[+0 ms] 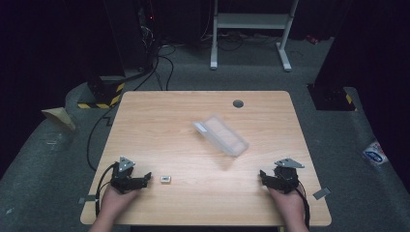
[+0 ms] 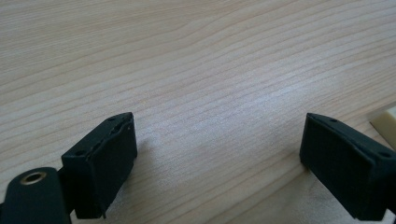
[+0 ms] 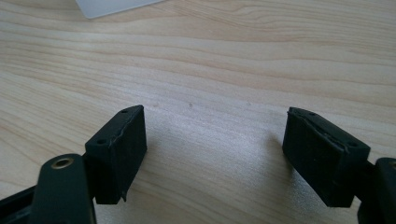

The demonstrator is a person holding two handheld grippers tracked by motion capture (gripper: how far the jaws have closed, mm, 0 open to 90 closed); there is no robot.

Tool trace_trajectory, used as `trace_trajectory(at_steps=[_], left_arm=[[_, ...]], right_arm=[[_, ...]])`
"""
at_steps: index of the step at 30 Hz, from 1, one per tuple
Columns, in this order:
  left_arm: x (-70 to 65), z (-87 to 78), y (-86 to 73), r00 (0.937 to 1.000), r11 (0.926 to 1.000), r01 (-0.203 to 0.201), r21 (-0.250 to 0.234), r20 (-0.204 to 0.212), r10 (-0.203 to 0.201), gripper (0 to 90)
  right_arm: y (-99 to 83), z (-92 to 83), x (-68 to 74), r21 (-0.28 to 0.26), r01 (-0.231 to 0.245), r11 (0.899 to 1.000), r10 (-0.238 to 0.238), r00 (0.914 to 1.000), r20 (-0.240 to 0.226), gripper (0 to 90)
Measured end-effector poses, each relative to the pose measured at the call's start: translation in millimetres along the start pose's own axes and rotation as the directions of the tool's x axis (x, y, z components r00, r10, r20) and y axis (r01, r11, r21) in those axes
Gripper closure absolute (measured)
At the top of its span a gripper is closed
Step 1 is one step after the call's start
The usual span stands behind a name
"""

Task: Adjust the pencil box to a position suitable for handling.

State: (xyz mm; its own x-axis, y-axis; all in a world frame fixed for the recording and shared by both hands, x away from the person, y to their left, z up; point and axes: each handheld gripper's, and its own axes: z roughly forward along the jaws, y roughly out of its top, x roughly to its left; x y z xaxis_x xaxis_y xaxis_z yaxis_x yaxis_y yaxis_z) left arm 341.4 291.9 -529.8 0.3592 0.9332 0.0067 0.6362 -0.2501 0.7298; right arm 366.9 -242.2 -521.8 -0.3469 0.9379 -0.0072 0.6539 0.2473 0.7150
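A clear plastic box (image 1: pixel 221 135) lies slantwise on the wooden table (image 1: pixel 159 125), right of centre. A small white block (image 1: pixel 166 179) rests near the front left. My left gripper (image 1: pixel 146 177) sits on the table just left of that block, pointing right, open with bare wood between its jaws. In the left gripper view (image 2: pixel 219 126) the block's cream edge (image 2: pixel 386 122) peeks in past the right jaw. My right gripper (image 1: pixel 262 174) rests at the front right, pointing left, also open and holding nothing. The right gripper view (image 3: pixel 215 116) catches a pale corner of the box (image 3: pixel 112 6) at the top.
A grey cable grommet (image 1: pixel 238 103) is set in the table's far edge. On the floor beyond stand a white frame (image 1: pixel 251 29) and a yellow-and-black striped base (image 1: pixel 104 94) with cables. A plastic bag (image 1: pixel 374 153) lies on the floor at the right.
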Motion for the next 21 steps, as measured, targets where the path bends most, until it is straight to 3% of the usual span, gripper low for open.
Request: trace_trajectory(at_steps=[14, 21], left_arm=[[0.1, 0.0, 0.0, 1.0000, 1.0000, -0.001, 0.000, 0.000, 0.001, 11.3], [0.0, 0.1, 0.0, 1.0000, 1.0000, 0.002, 0.000, 0.001, -0.002, 11.3]], right_arm=[[17.7, -5.2, 6.5, -0.080, -0.002, 0.997, 0.001, 0.9999, -0.017, 36.4], [38.2, 10.0, 13.6, -0.088, 0.008, 0.996, -0.011, 0.9993, -0.036, 41.5]])
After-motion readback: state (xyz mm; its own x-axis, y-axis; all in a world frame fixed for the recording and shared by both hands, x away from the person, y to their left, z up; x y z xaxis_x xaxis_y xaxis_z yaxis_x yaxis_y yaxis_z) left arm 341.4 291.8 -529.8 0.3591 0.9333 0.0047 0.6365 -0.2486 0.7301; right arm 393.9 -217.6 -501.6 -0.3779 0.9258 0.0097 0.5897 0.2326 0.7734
